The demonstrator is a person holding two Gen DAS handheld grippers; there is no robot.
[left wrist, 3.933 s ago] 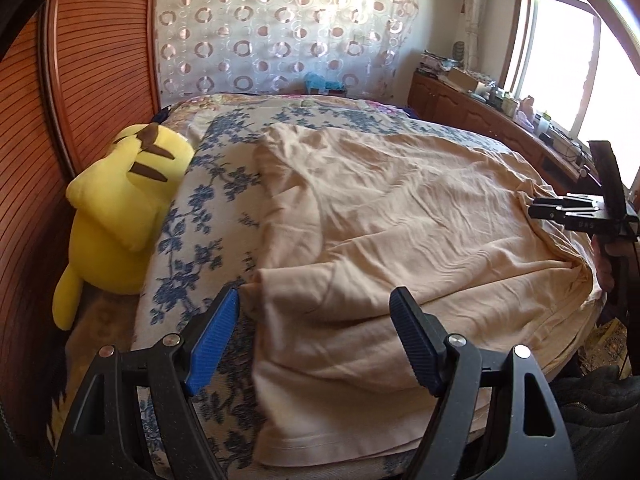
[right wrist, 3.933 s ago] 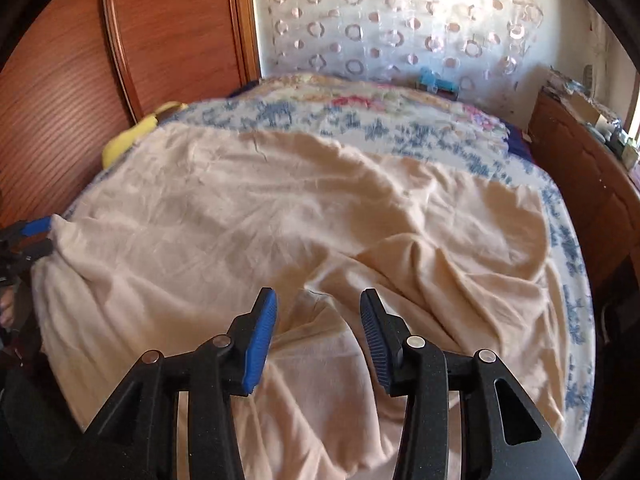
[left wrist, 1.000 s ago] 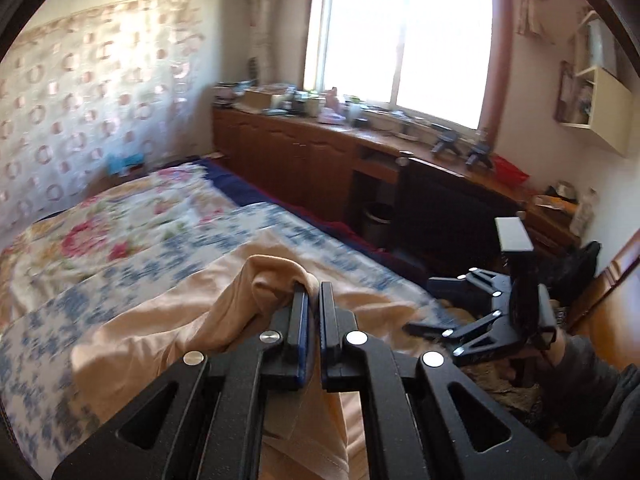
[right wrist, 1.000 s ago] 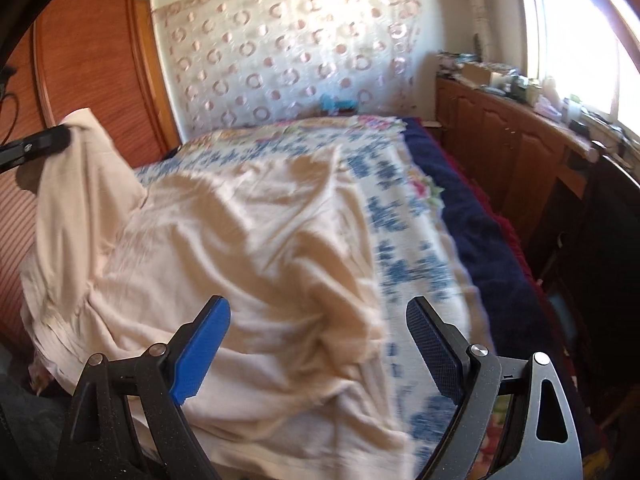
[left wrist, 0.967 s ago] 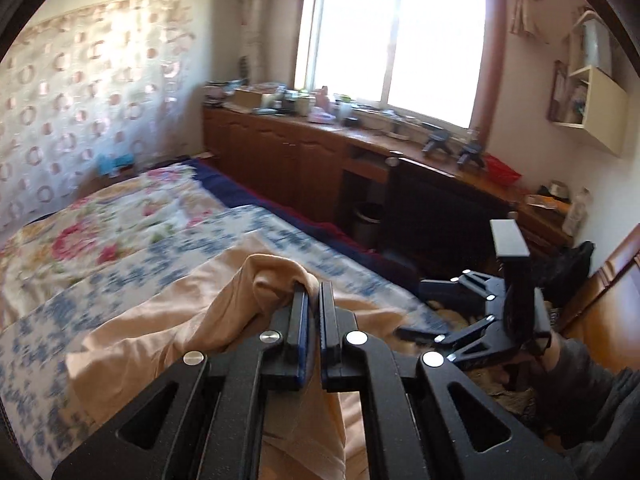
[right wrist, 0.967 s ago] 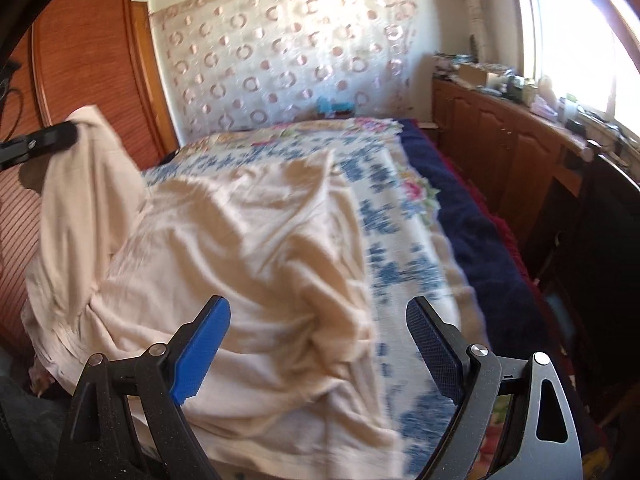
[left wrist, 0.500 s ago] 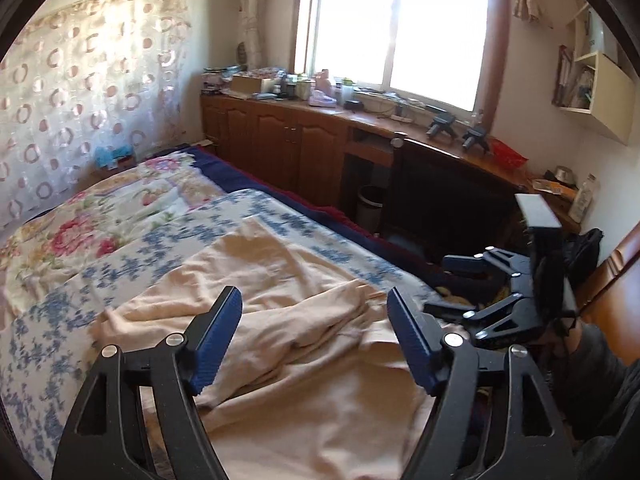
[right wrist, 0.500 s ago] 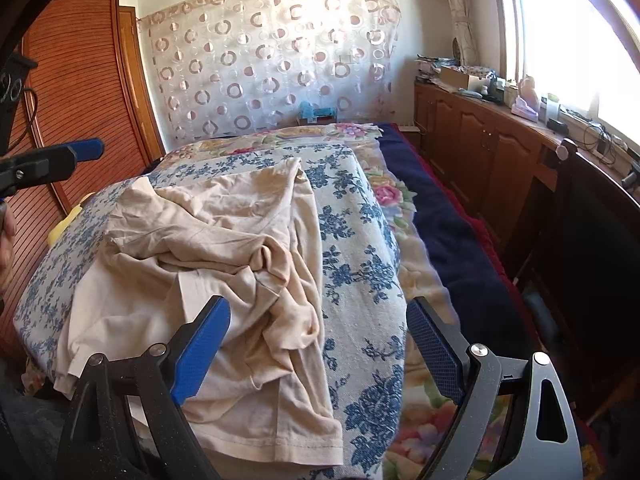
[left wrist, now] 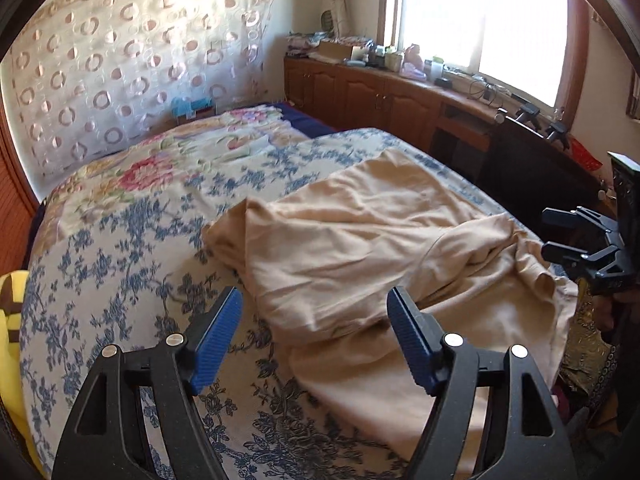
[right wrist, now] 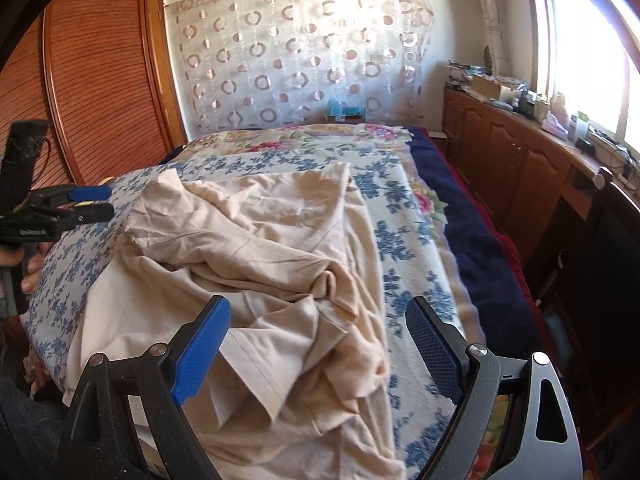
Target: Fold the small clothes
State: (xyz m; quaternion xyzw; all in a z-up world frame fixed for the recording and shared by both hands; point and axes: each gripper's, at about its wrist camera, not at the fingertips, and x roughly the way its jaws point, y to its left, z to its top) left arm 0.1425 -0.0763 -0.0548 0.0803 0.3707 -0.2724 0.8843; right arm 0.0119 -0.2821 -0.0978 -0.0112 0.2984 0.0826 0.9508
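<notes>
Right wrist view gives us the beige garment (right wrist: 256, 248) lying rumpled on the bed (right wrist: 396, 240), one side thrown over the other in a loose, wrinkled half-fold, with a hemmed sleeve (right wrist: 256, 364) flopped toward the bed's near edge. We judge the task barely begun: a first rough fold is down, but the layers are not squared, the creases need smoothing, and further folds remain. Our right gripper (right wrist: 316, 344) hangs over the garment's near part, fingers spread wide and holding nothing. Our left gripper (left wrist: 314, 336) hovers at the garment's left edge, fingers likewise spread and empty. Beyond the garment, toward the curtain (right wrist: 304, 52), the bed's floral cover lies bare, leaving room to carry cloth forward. A yellow plush toy (left wrist: 10, 320) sits off the bed's left side, and wooden cabinets (right wrist: 516, 148) run along its right side, past a dark blue blanket (right wrist: 472, 248).
</notes>
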